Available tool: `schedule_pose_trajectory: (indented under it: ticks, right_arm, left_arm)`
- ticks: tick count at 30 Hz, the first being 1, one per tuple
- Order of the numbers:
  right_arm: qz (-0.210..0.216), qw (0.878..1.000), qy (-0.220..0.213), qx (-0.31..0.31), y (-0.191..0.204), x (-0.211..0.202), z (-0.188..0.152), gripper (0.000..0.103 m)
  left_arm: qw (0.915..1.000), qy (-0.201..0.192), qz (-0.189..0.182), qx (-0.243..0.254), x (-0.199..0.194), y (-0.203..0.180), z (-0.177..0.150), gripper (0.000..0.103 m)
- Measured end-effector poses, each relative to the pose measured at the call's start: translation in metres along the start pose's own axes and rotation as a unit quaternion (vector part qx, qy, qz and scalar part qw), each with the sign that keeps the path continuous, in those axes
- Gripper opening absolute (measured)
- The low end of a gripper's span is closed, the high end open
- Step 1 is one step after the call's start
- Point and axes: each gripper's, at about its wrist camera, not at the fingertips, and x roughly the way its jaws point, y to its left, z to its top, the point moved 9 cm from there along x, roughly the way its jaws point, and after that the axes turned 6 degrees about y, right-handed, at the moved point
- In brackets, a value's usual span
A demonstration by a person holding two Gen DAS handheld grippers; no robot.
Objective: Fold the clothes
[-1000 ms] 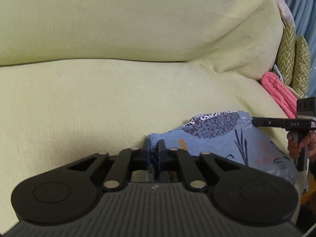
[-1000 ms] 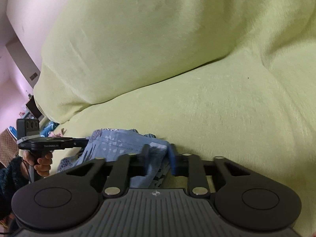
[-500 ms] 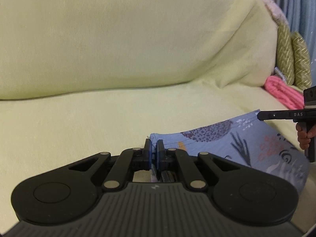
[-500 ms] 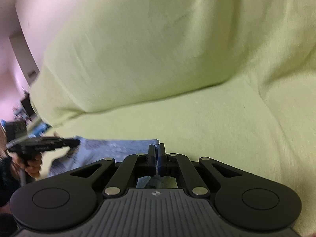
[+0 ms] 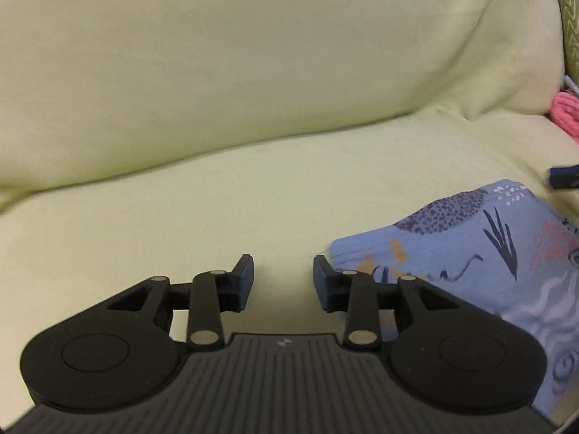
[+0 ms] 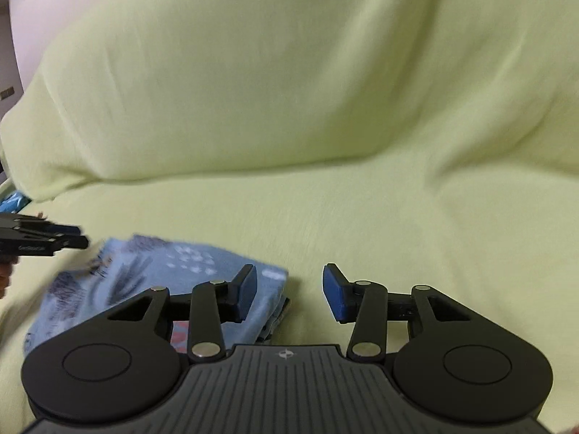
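We take the folded blue patterned cloth [image 5: 470,253] as our landmark; it lies flat on the seat of the yellow-green sofa cover [image 5: 253,199], just in front of the backrest crease.

In the left wrist view, going from the left edge, we see only bare sofa cover until we reach our left gripper [image 5: 283,271]. Its jaws are opening, and nothing is between them but sofa cover. Its left finger [image 5: 243,275] stands clear of the cloth, while its right finger [image 5: 324,282] sits just beside the cloth's near left corner; we cannot tell whether it touches the fabric. Right of that the cloth spreads toward the picture's edge, its spotted dark patch toward the backrest. Past the cloth's far right corner the tip of our right gripper [image 5: 562,177] pokes in, apart from the fabric. Further back on that side lie a pink item [image 5: 566,115] and an olive zigzag cushion [image 5: 571,18], both well apart from the cloth.

In the right wrist view, the left gripper's tip [image 6: 54,240] enters at the left, near the cloth's [image 6: 163,271] far left corner. The cloth follows, blurred. Our right gripper [image 6: 289,282] comes next, its jaws opening and empty; its left finger [image 6: 246,289] overlaps the cloth's right edge in the picture, and its right finger [image 6: 334,293] stands over bare sofa cover right of the cloth.
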Motion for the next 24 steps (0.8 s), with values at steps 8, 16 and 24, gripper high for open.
schedule_pose_trajectory:
  ticks: [8, 16, 24]
  right_arm:
    - [0.035, 0.994, 0.033, -0.100, 0.074, -0.043, -0.079, 0.004]
    - [-0.081, 0.983, 0.008, -0.163, 0.058, -0.089, -0.100, 0.034]
    - [-0.182, 0.819, 0.000, -0.544, 0.140, -0.067, -0.170, 0.045]
  left_arm:
    - [0.9945, 0.005, -0.065, 0.082, -0.039, -0.084, -0.063, 0.027]
    - [0.9821, -0.047, 0.008, 0.182, -0.084, -0.097, -0.072, 0.030]
    - [0.8757, -0.068, 0.078, 0.472, -0.084, -0.162, -0.137, 0.036]
